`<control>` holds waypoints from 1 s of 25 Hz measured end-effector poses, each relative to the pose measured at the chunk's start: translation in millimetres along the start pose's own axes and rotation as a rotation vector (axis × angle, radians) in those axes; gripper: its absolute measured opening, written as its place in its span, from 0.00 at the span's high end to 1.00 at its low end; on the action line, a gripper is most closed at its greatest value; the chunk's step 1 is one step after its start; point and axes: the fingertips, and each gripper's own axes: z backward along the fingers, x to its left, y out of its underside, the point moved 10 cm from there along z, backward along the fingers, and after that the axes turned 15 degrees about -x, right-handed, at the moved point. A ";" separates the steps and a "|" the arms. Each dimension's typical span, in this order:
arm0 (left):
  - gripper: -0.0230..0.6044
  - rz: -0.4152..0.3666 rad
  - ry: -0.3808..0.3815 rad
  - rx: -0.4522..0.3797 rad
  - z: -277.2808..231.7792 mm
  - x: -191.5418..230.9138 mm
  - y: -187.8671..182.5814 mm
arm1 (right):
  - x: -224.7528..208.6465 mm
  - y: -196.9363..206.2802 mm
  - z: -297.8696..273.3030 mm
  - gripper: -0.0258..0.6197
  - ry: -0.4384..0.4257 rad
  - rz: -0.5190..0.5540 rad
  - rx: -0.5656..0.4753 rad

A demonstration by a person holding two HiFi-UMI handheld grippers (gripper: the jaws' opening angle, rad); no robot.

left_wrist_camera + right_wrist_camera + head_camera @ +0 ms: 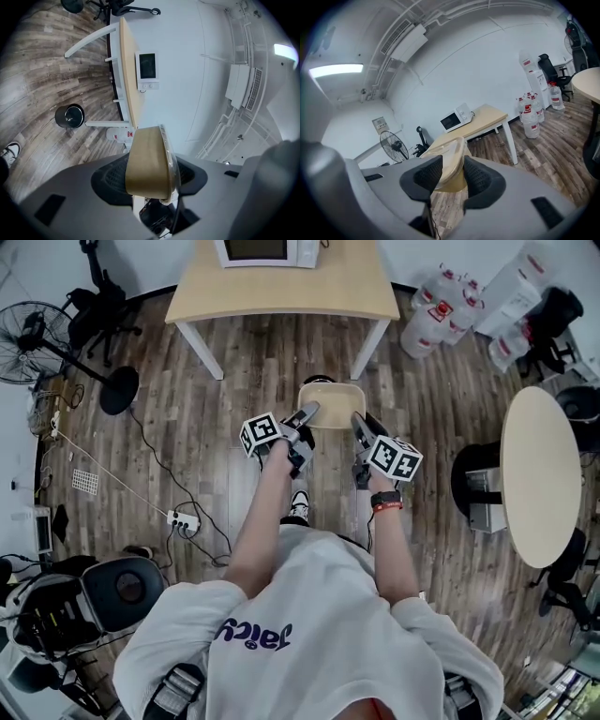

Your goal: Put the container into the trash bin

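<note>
Both the left gripper [302, 418] and right gripper [362, 424] have fingers clamped on opposite ends of the tan, clear-lidded rectangular container [331, 404], sharing its width to carry it above the wood floor [234, 456], not yet over the round black trash bin [69, 116].

light: even, bright; ceiling lamp [335, 70] glares | edges: fisheye-warped, dark-vignetted | focus: sharp
</note>
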 end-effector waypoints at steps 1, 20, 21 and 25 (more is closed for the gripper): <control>0.60 -0.005 0.003 0.003 -7.0 1.5 -11.4 | 1.3 0.9 -12.6 0.74 0.002 0.002 -0.002; 0.60 -0.002 -0.075 -0.020 -147.6 62.8 -85.8 | -88.0 -0.5 -176.2 0.74 0.021 -0.016 0.121; 0.60 -0.009 -0.084 -0.019 -160.4 64.2 -86.9 | -98.3 -3.3 -185.5 0.74 0.024 -0.026 0.134; 0.60 -0.034 -0.152 -0.027 -199.9 72.2 -87.4 | -134.0 -6.4 -216.2 0.73 0.038 -0.079 0.179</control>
